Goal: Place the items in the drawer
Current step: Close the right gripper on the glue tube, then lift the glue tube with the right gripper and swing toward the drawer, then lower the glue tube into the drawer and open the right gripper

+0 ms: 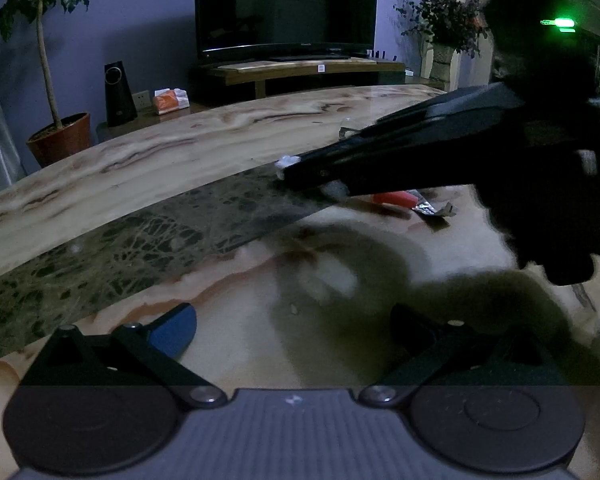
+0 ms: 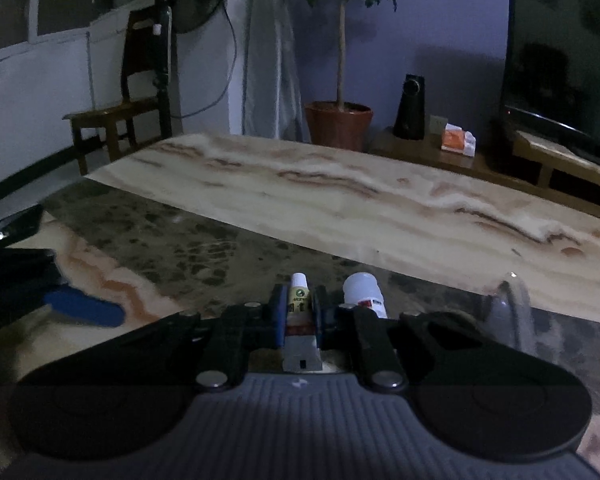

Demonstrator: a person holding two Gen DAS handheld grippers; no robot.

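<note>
My right gripper [image 2: 298, 312] is shut on a small tube [image 2: 299, 300] with a white cap, green label and crimped grey tail, held just above the marble table [image 2: 340, 200]. A white bottle [image 2: 364, 292] lies on the table right beside it. In the left wrist view the right gripper [image 1: 300, 170] reaches in from the right, white cap at its tip. My left gripper [image 1: 296, 328] is open and empty over the table, its blue pad [image 1: 172, 332] wide to the left. A red tube [image 1: 396, 199] with a crimped silver end lies beyond. No drawer shows.
A clear rounded object [image 2: 508, 312] sits on the table right of the right gripper. A TV on a wooden stand [image 1: 288, 8], potted plants [image 1: 60, 136], a black speaker [image 1: 119, 94], a tissue pack [image 1: 171, 101], a chair [image 2: 120, 116] and a fan surround the table.
</note>
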